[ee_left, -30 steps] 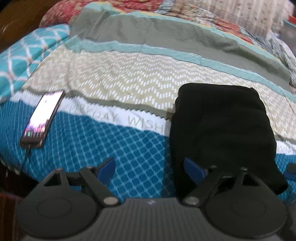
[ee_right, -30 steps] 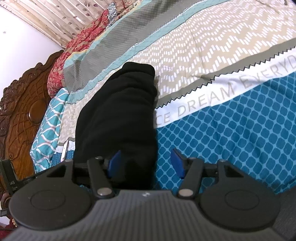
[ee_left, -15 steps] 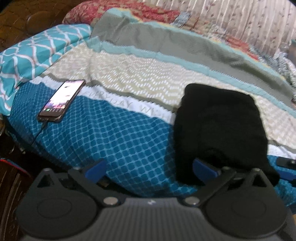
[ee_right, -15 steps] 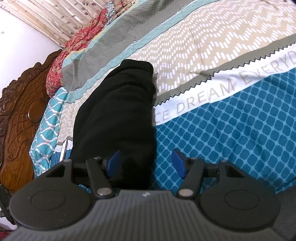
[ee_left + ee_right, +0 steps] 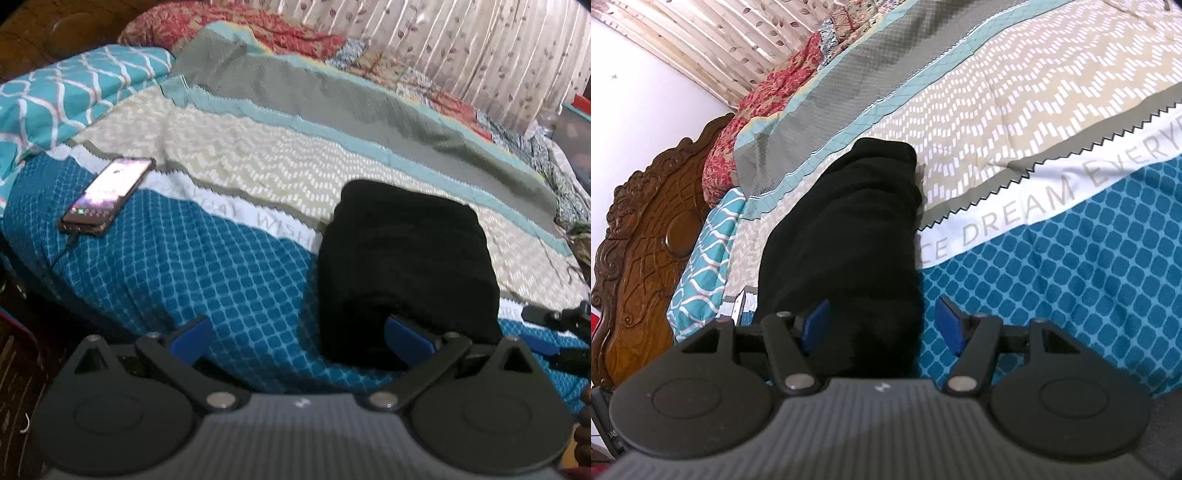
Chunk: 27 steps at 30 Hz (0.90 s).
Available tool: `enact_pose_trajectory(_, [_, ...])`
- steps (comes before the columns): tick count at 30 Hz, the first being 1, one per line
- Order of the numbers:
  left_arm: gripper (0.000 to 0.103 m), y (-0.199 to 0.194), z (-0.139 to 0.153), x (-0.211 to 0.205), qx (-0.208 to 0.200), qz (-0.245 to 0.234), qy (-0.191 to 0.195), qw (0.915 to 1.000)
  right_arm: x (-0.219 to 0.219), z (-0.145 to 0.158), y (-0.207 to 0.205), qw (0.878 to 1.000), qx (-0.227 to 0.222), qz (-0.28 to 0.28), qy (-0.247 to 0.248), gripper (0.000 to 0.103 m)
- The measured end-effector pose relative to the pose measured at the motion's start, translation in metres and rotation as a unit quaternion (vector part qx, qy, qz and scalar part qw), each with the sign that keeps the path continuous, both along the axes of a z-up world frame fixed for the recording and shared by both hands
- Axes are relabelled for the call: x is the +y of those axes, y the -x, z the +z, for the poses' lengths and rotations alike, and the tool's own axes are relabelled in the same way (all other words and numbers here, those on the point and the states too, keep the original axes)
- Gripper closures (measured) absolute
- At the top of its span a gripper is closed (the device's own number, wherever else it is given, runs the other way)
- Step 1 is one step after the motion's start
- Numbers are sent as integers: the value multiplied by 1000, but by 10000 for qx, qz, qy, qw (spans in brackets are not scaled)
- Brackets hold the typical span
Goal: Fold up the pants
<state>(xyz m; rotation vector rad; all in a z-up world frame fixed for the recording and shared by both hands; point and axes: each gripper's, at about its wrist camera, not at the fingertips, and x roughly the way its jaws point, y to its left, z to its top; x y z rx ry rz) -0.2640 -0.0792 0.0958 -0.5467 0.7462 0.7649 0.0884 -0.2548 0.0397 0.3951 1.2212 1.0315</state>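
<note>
- Item under task: the black pants (image 5: 402,266) lie on the bed (image 5: 229,273) as a compact, multi-layer rectangular bundle, straddling the blue diamond-print band and the beige zigzag band of the bedspread.
- Left hand-held gripper (image 5: 297,338): jaws have just been opening and now stand at their widest. Its right pad sits at the near left corner of the bundle; the left pad is over bare bedspread. No cloth is pinched between them.
- Right hand-held gripper (image 5: 884,325): jaws partly spread, with the near end of the pants between the pads. A gap shows beside the right pad; contact at the left pad cannot be confirmed against the dark cloth. Judged not gripping.
- Step in hand: judged to be release after the last fold; the bundle looks finished, with edges reasonably square.
- Next move calls for: both tools lifting clear without dragging the top layer, or, if a tidier result is wanted, a light press to flatten the near edge.
- Hazard noted: a lit phone (image 5: 107,195) with its cable lies on the bed well to the left of the pants, apart from the work.
</note>
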Motion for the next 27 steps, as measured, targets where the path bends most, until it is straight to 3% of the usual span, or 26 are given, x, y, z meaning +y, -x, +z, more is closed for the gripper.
enact_pose_trajectory(4, [0,-9,5,6,289,87,-420,9987,-1,-2,-1,10000,3,-6,-26,37])
enact_pose_trajectory(6, [0,-9,10,11,238,168,-570,9979,-1,-2,-1,10000,4,-21,-23,37])
enact_pose_trajectory(9, [0,-12,18,23,163,84,-539,9984,-2,-2,-2,10000,-10,-63,-44,36])
enact_pose_trajectory(14, [0,-21,25,56,-248,-426,201,9986,0,-3,-5,10000,13,-87,-20,36])
enact_pose_trajectory(16, [0,-28,18,74,-553,-686,893,9921,0,-4,-6,9999,51,-90,-36,36])
enact_pose_trajectory(18, [0,-35,6,87,-745,-789,1309,9854,1,-4,-7,9999,78,-85,-51,36])
enact_pose_trajectory(22, [0,-50,-16,101,-698,-878,1511,9821,3,-4,-8,9999,88,-42,-53,36])
enact_pose_trajectory(27, [0,-64,-44,109,-830,-1108,2025,9694,8,-12,-12,9998,216,-36,-1,36])
